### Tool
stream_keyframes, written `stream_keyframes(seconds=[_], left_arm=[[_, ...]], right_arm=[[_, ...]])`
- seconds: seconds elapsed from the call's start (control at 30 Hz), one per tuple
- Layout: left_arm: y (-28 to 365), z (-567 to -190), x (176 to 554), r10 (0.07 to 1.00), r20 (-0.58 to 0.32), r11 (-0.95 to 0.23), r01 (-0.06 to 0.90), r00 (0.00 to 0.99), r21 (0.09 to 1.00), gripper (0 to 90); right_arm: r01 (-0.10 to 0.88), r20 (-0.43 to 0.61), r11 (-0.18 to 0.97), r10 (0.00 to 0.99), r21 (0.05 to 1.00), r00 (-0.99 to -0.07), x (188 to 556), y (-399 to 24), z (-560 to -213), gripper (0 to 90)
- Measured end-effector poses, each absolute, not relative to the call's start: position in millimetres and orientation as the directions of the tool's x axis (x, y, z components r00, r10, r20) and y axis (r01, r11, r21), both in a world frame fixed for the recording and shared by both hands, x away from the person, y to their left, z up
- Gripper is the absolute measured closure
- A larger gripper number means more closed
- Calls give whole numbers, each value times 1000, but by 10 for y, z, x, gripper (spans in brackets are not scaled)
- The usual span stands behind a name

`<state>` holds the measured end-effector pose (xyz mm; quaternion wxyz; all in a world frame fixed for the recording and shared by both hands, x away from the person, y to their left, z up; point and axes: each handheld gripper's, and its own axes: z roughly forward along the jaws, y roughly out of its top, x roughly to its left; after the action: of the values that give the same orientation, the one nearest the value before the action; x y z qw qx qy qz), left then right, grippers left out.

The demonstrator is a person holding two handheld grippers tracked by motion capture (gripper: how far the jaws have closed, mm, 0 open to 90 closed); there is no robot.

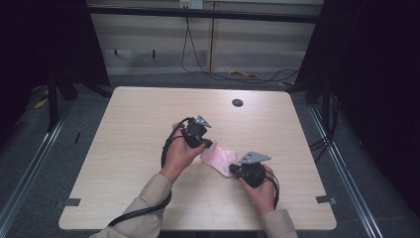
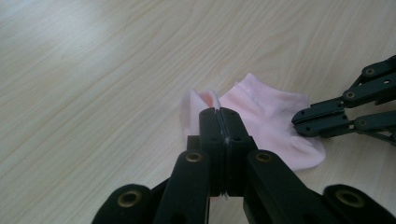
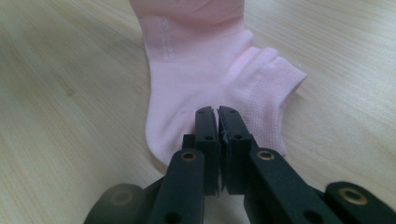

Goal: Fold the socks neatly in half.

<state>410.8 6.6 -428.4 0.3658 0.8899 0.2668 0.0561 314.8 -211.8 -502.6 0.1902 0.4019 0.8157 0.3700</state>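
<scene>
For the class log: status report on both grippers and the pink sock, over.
Left gripper shut on pink sock. Right gripper shut on its other end. Sock on table. Nothing in the way.

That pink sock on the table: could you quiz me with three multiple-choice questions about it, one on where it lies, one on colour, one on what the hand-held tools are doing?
1. Where does the pink sock lie on the table?
A. Far left corner
B. Near middle, between the two hands
C. Beside the round hole

2. What colour are the tools' jaws?
A. Black
B. White
C. Red

3. How does the left tool meet the sock?
A. Wide open above it
C. Lying flat beside it
B. Shut on its edge

Answers: 1 B, the high view shows it between both hands; 2 A, both tool views show black jaws; 3 B, its jaws are pressed together on the fabric, as are the right tool's.
</scene>
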Motion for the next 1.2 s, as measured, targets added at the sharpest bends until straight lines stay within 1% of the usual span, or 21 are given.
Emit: stream_keyframes(seconds=[0.4,0.57,0.73,0.83,1.0,1.2], left_arm=[[-62,-4260,4034,480,-107,-606,418,870,676,895],[-72,-4256,4031,477,-91,-616,407,874,675,895],[-51,-4258,4042,480,-93,-616,411,872,672,895],[-56,-4264,4039,478,-94,-617,410,874,672,895],[-88,-4266,4024,475,-94,-617,407,875,674,895],[-127,-4244,4005,462,-95,-622,398,882,674,895]], right_arm=[[506,-7,409,783,760,-622,3143,-2079,-5027,876],[504,-3,399,786,766,-618,3130,-2123,-4984,865],[502,-14,390,800,772,-599,3119,-2232,-4911,893],[514,-14,389,807,764,-590,3133,-2285,-4944,900],[532,-33,422,805,735,-593,3149,-2278,-5007,900],[520,-34,422,799,743,-600,3142,-2252,-5021,900]])
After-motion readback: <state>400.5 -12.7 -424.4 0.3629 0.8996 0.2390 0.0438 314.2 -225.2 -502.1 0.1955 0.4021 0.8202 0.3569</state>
